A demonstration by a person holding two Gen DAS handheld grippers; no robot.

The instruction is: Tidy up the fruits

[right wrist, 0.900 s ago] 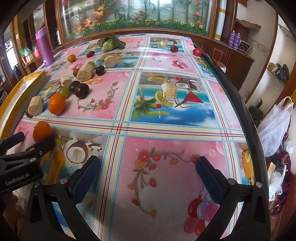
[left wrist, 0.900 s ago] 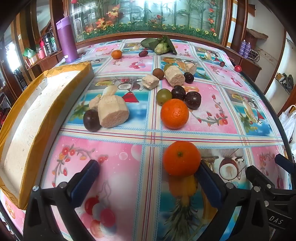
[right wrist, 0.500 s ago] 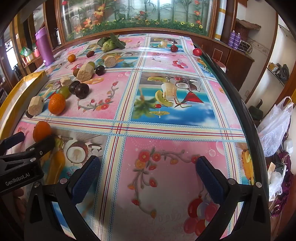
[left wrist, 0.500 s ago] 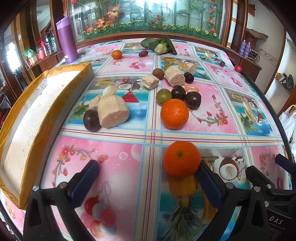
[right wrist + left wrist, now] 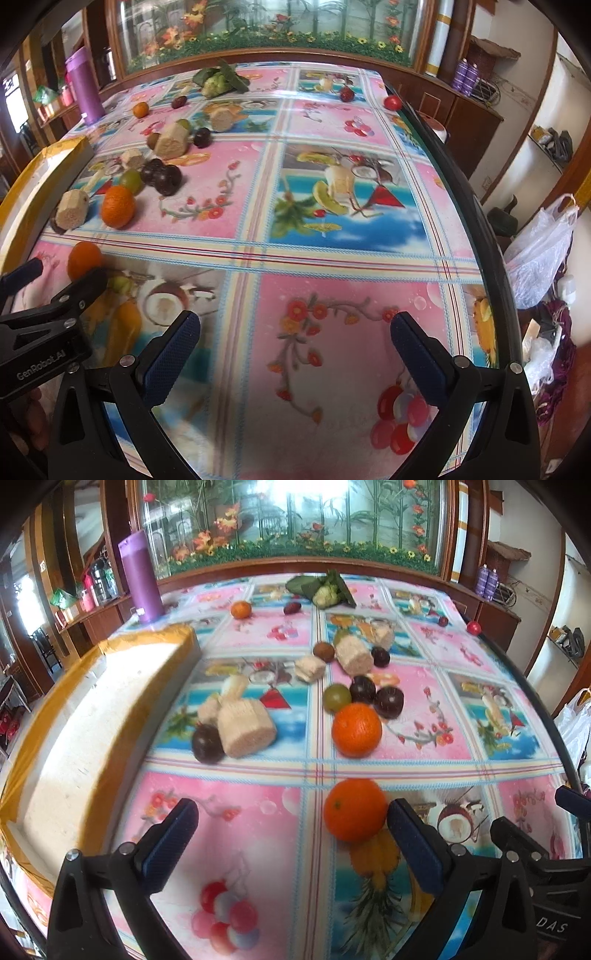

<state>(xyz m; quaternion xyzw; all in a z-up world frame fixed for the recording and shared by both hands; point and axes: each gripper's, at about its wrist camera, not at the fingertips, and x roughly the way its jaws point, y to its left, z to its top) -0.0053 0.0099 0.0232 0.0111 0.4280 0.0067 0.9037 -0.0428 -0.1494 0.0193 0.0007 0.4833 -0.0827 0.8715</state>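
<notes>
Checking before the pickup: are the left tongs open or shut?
Open: left tongs gape wide, pads apart, nearest orange beside one pad, ungripped.

Table (image 5: 258,849) has a loud pink and blue fruit-print cloth, with oranges (image 5: 356,730), dark plums (image 5: 387,701), a green grape (image 5: 337,698), pale cut chunks (image 5: 245,726), a leafy green thing (image 5: 325,590), a purple bottle (image 5: 140,581) and a yellow-edged white box (image 5: 85,716) along its left side.

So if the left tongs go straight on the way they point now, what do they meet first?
Probably the bare tablecloth between the open left tongs. The near orange sits beside the right-hand finger, so it might brush that; depth is unclear.
</notes>
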